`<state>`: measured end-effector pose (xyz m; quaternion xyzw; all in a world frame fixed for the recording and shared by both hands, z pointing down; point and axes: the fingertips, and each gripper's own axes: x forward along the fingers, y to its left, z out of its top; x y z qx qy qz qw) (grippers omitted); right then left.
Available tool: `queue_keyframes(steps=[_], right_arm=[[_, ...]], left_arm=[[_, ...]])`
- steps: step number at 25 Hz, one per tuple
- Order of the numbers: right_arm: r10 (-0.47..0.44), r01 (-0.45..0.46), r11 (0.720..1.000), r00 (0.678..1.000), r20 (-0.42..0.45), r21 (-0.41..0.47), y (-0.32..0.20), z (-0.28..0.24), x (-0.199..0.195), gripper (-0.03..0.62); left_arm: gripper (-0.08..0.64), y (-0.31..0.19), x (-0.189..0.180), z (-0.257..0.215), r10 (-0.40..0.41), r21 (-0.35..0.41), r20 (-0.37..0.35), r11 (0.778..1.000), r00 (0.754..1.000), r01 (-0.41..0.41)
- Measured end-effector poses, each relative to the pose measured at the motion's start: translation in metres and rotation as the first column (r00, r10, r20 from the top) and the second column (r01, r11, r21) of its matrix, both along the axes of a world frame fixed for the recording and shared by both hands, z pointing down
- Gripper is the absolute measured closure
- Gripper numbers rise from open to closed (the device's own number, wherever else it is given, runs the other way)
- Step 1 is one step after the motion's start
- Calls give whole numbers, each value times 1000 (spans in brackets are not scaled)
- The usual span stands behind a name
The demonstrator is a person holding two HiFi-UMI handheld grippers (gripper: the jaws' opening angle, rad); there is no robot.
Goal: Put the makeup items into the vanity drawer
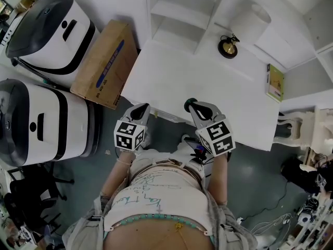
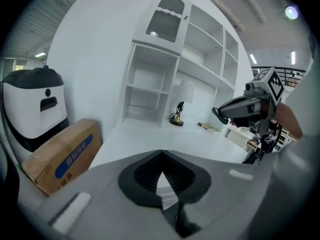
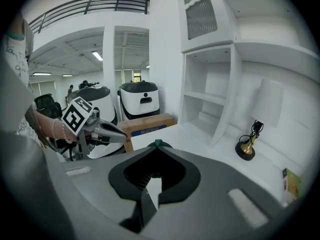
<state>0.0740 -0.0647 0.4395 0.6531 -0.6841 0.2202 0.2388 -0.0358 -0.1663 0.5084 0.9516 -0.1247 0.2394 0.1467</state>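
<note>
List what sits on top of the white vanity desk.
On the vanity desk: a gold-and-black ornament near the shelves and a yellow-green booklet at its right edge. The right gripper covers part of the front edge.

The left gripper (image 1: 142,108) and the right gripper (image 1: 191,104) are both closed, side by side at the table's (image 1: 208,82) near edge.

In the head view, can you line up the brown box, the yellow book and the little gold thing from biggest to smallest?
1. brown box, by far the biggest.
2. yellow book.
3. little gold thing.
The last two look close in size, so their order is unsure.
</note>
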Motion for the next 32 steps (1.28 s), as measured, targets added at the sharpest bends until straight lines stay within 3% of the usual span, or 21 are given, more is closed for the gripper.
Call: queue_keyframes(steps=[13,32], right_arm=[[30,-30,999,999,24,22,28,0,6,563],[48,-48,999,999,16,-7,54,6,4,563]], left_arm=[[557,19,-7,20,-41,8,4,999,999,41],[555,19,-18,73,-32,-8,107,999,994,34]])
